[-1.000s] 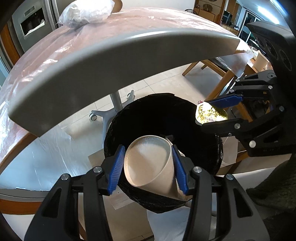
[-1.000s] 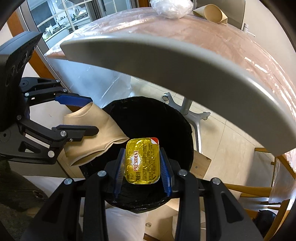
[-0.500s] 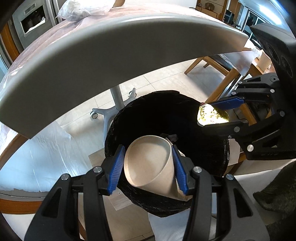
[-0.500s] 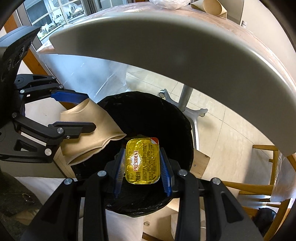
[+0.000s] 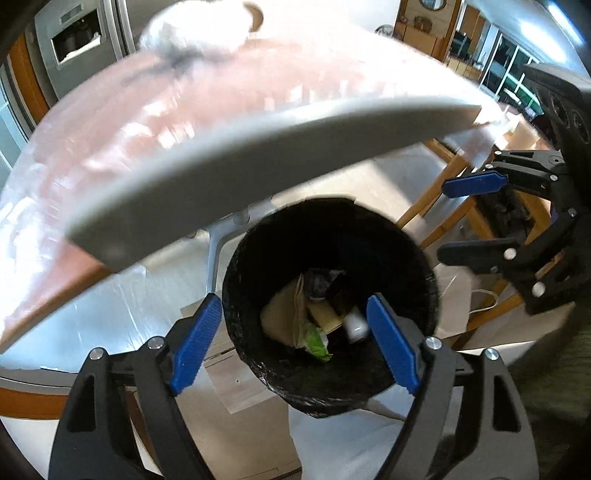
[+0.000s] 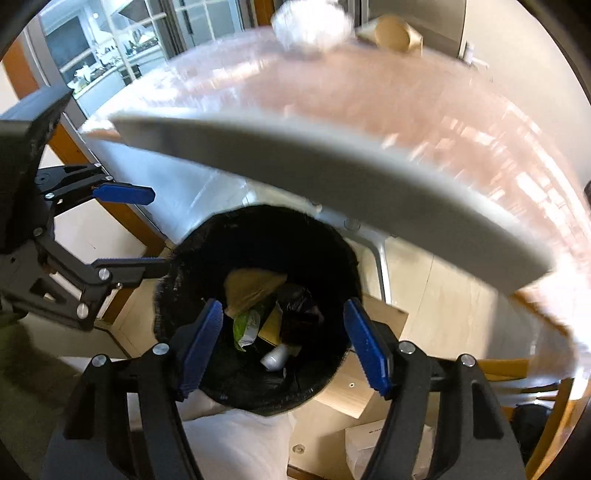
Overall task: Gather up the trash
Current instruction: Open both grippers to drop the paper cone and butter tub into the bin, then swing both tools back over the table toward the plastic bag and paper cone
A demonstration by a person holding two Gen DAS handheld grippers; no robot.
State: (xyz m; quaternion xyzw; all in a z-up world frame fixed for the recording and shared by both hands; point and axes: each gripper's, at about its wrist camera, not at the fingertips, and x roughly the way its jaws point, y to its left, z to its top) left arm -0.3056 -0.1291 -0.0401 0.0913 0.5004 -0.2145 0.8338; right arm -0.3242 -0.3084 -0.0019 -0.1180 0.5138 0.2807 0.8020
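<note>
Both grippers hover over the black-lined trash bin (image 5: pixel 332 295), left gripper (image 5: pixel 295 339) and right gripper (image 6: pixel 284 343) with fingers spread wide, holding nothing. Inside the bin lie brown paper (image 6: pixel 251 288), a green wrapper (image 6: pixel 245 325) and a small white piece (image 5: pixel 355 324).

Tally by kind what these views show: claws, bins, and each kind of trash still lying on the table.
Claws: 2 (left claw, right claw, both open and empty)
Bin: 1
Crumpled plastic wrap: 1
Brown paper cup: 1
Total: 5
</note>
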